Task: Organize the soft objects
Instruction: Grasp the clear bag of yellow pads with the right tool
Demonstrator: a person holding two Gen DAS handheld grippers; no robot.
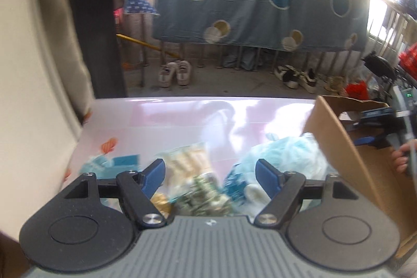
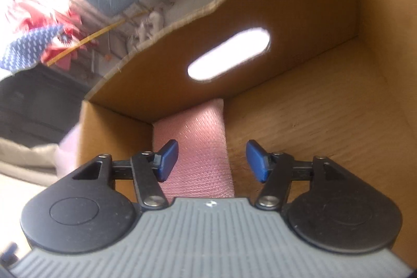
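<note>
Your left tongs gape empty over the blurred soft pile; your right tongs, open and empty, hang above the pink roll in the box. Snatch hastily and the bagged items slip.

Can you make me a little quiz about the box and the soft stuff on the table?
1. True or false: the cardboard box already has a pink piece lying in it.
2. What is the left hand-held gripper over? A) shoes B) the pile of soft packets C) the blue cloth
3. Fill in: the oval hole is cut in the box's ____.

Key:
1. True; it lies on the floor in a corner, under the right hand-held gripper.
2. B; both grippers are open and empty.
3. Wall.
</note>
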